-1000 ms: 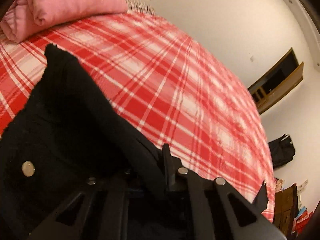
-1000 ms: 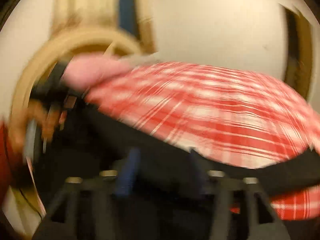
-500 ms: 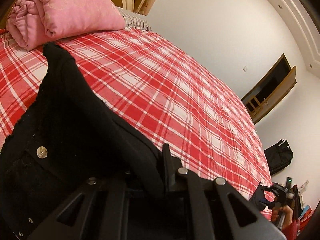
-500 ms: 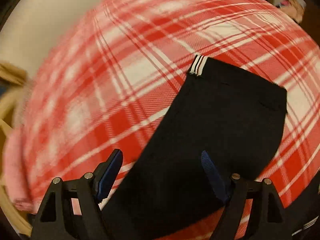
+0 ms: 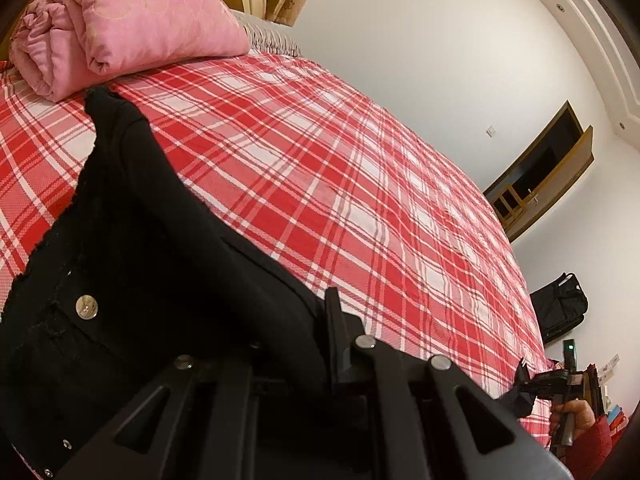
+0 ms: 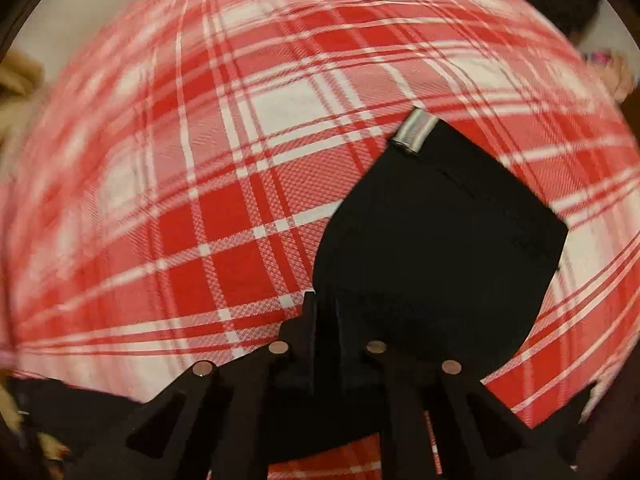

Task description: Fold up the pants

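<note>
On plaid bedspread (image 5: pixel 360 184): black pants (image 5: pixel 132 248) draped, pinched in both jaws.

**Hidden, cropped, blurred**

Left claw (image 5: pixel 320 344) fingertips buried under the black pants (image 5: pixel 132 248); grip point not visible. Pants run off the left wrist view's left and bottom edges. Right wrist view is motion-smeared: plaid bed (image 6: pixel 240 160) edges streaky, striped tab (image 6: pixel 414 132) detail unreadable. Right claw (image 6: pixel 326 320) tips lost against black cloth.
</note>
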`<state>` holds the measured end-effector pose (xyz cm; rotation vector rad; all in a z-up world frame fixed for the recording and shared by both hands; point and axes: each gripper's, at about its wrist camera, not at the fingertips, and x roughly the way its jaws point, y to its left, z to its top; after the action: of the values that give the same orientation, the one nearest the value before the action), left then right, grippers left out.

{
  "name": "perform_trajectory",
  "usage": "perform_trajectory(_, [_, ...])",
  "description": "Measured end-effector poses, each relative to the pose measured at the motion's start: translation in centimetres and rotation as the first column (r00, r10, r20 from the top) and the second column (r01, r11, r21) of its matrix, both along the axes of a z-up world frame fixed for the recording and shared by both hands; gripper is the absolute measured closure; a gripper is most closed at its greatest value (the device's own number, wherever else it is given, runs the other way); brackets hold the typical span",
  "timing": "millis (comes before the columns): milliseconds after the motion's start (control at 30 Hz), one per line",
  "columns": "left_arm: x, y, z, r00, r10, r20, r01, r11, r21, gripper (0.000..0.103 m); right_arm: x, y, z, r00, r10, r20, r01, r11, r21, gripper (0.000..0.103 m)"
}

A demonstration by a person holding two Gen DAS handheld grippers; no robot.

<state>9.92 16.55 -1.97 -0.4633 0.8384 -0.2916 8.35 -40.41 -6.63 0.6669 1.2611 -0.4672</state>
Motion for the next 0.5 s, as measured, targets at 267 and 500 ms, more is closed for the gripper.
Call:
perform_trajectory(267, [-0.5,-0.2,0.6,1.0,0.008,-0.001,-0.008,1.0,0.012,0.091,-8.8,-2.0,2.6,0.863,-0.246,0.441,0.105,0.941,0.321,0.096])
perform_trajectory(500, [-0.9,-0.4,1.2,1.0,0.027,-0.007,-0.027,0.999,-0.017,0.091,-12.8,-1.8,4.8,0.675,-0.344,0.653,0.043,0.902,0.43,0.096])
